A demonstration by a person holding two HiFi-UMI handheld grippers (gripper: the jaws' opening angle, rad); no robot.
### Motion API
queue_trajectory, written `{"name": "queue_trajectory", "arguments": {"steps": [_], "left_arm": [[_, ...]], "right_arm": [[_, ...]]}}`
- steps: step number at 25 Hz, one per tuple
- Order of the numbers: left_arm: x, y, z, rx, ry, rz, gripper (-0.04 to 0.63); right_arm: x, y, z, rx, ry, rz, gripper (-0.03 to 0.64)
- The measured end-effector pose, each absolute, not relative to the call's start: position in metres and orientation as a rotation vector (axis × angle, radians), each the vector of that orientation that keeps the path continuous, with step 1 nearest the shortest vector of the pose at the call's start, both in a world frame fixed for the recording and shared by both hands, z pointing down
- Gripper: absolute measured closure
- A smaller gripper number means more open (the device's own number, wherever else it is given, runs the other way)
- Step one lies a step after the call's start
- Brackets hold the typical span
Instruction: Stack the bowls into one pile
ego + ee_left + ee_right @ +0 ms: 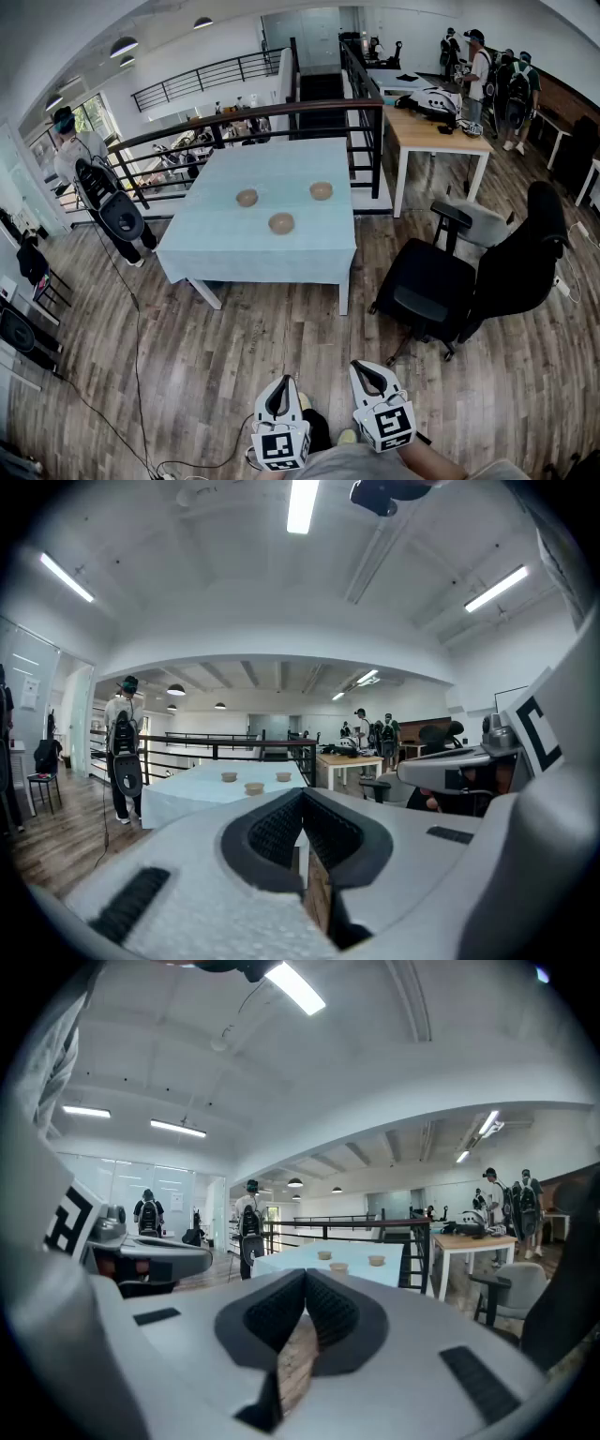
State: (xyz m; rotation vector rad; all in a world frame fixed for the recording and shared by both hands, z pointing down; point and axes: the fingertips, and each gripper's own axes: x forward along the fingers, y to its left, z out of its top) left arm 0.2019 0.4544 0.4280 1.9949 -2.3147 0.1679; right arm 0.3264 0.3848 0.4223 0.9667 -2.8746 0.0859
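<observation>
Bowls, three, sit apart on the table, at 12 o'clock from the left gripper and right gripper, which are held side by side, well short of it.

Left gripper view: near level, jaws closed, empty.

Right gripper view: likewise level, jaws together on nothing.

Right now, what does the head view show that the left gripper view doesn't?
Only the head view: the left tongs from above, with their marker cube. Only the left gripper view: the long ceiling light and the left tongs' ribbed pads, shut together, up close. Both: the table, its three bowls and the right tongs.
</observation>
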Motion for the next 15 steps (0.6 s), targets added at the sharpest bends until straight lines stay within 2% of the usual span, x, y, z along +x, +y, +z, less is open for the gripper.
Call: {"name": "queue_trajectory", "arguments": {"steps": [15], "left_arm": [[0.183,0.439,0.424,1.993,-2.308,0.211,0.578]], "right_arm": [[0.309,0.364,0.413,0.966,-2.889,0.088,0.591]]}}
